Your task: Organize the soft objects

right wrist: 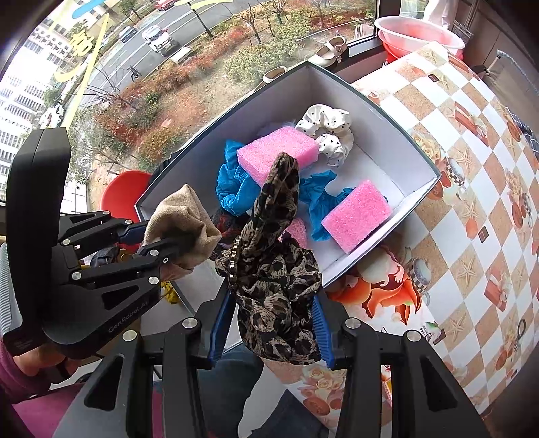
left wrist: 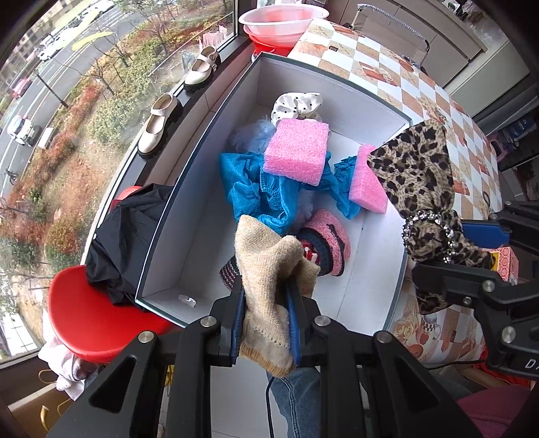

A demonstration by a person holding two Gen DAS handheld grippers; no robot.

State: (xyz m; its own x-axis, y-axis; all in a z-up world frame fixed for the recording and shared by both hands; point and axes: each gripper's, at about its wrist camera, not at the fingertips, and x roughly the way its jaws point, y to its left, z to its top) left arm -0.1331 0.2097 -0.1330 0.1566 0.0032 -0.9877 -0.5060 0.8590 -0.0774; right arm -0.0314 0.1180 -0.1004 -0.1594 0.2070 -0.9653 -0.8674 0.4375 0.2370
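A white box (left wrist: 202, 215) (right wrist: 387, 134) stands on the checked table. In it lie two pink foam blocks (left wrist: 296, 151) (right wrist: 357, 215), crumpled blue cloth (left wrist: 256, 188), a white dotted scrunchie (left wrist: 296, 104) (right wrist: 330, 131) and a pink knitted piece (left wrist: 328, 242). My left gripper (left wrist: 266, 289) (right wrist: 158, 239) points down over the box's near end, shut on a beige knitted cloth (left wrist: 266, 256) (right wrist: 182, 219). My right gripper (right wrist: 273, 303) (left wrist: 451, 249) hangs at the box's right rim, shut on a leopard-print scrunchie (right wrist: 279, 202) (left wrist: 417, 175) with a beaded band.
The box sits at the table's (left wrist: 421, 87) edge by a window. Left of it is a red stool (left wrist: 91, 323) carrying black fabric (left wrist: 128, 242). Cream shoes (left wrist: 158, 124) stand on the sill. Pink basins (left wrist: 283, 20) are stacked beyond the box.
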